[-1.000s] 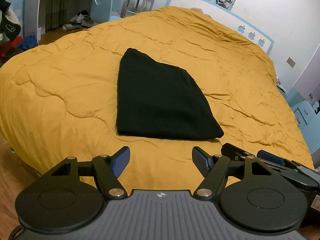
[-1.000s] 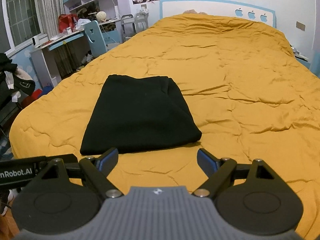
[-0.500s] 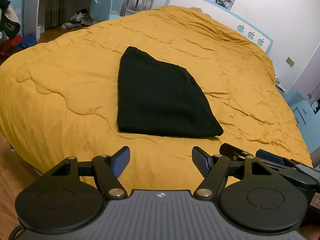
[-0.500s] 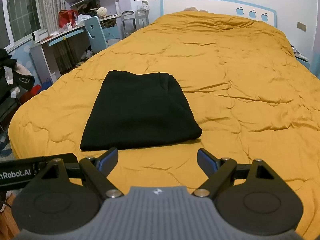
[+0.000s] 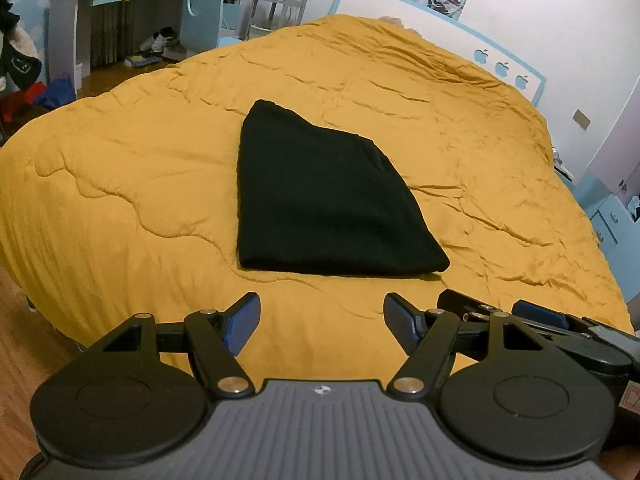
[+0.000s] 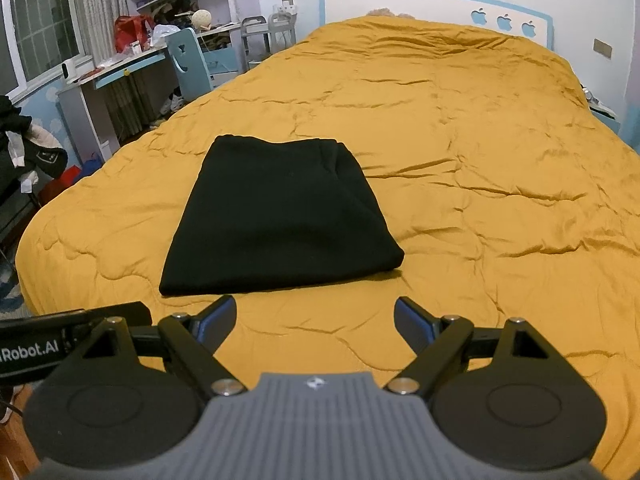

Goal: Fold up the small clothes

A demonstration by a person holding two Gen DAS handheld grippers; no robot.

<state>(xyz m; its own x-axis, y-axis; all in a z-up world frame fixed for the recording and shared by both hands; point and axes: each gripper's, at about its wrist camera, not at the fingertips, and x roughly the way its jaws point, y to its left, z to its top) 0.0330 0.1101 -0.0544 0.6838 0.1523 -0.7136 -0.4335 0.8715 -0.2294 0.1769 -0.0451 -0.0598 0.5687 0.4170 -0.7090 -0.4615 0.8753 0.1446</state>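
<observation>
A black garment [image 5: 320, 200] lies folded flat on the mustard-yellow quilt [image 5: 120, 168] of a bed, near its foot. It also shows in the right wrist view [image 6: 276, 216]. My left gripper [image 5: 320, 320] is open and empty, held back from the garment's near edge. My right gripper [image 6: 314, 320] is open and empty too, just short of the garment's near right corner. Part of the right gripper [image 5: 536, 320] shows in the left wrist view, and part of the left gripper [image 6: 60, 340] in the right wrist view.
A blue-and-white headboard [image 6: 440, 4] stands at the far end of the bed. A desk with a blue chair [image 6: 188, 64] and clutter is to the left. Blue drawers [image 5: 612, 216] stand to the right. Wooden floor [image 5: 16, 340] lies below the bed's foot.
Both grippers have drawn back and up a little from the garment, so it sits slightly further off. The garment has not moved and both grippers stay open.
</observation>
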